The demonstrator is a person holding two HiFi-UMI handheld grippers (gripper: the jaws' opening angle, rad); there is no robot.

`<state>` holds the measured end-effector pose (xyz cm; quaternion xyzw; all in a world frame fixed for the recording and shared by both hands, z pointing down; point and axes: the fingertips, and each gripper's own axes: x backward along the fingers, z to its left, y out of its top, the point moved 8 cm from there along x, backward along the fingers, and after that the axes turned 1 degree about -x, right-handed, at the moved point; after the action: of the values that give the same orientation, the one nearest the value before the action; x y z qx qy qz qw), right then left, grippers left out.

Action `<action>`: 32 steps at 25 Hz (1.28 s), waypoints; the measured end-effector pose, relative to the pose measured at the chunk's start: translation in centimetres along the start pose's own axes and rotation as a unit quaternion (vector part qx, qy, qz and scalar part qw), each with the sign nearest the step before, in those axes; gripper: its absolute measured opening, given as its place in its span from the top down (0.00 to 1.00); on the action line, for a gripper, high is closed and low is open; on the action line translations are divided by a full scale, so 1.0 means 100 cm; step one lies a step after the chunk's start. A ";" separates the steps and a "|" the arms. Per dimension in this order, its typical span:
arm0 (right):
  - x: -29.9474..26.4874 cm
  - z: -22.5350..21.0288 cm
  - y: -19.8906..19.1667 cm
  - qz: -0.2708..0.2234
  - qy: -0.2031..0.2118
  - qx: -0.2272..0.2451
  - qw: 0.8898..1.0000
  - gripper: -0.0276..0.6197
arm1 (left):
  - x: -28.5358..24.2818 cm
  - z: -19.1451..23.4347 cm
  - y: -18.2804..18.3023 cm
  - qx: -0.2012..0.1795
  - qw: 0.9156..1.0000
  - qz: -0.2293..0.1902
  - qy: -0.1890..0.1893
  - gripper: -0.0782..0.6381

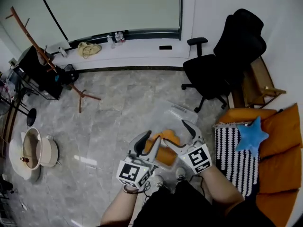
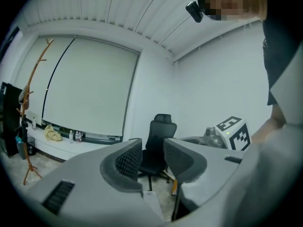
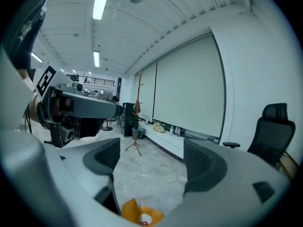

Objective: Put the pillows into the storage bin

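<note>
Head view: both grippers held up close to the camera, above the floor
left gripper: jaws apart by a narrow gap, nothing between them
right gripper: jaws spread wide, empty
storage bin: clear plastic, on the grey floor just beyond the grippers
orange pillow: down in the storage bin, partly hidden behind both grippers
striped pillow: on the orange sofa at right, well apart from the bin
star pillow: blue, lying on the striped pillow's upper edge
office chair: black, between the sofa and the window wall
coat rack: wooden, far left

Left gripper view: looks level across the room
left gripper: ribbed pads part-way apart, only the office chair far behind the gap
right gripper's marker cube: just beside, at right
coat rack: left edge

Right gripper view: tilted slightly down
right gripper: pads far apart, bare floor between them
orange pillow: below the jaws at the bottom edge, not touched
left gripper: alongside at left
</note>
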<state>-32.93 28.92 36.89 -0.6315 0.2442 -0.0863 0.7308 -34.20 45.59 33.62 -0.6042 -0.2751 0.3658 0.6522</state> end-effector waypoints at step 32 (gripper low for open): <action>0.083 -0.003 0.063 -0.060 -0.161 -0.030 0.985 0.31 | 0.006 -0.011 0.045 -0.030 0.993 -0.012 -0.114 0.69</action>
<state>-27.01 26.19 28.76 -0.6725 0.0870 -0.0200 0.7347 -33.61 45.47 29.02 -0.5749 -0.3659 0.4159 0.6022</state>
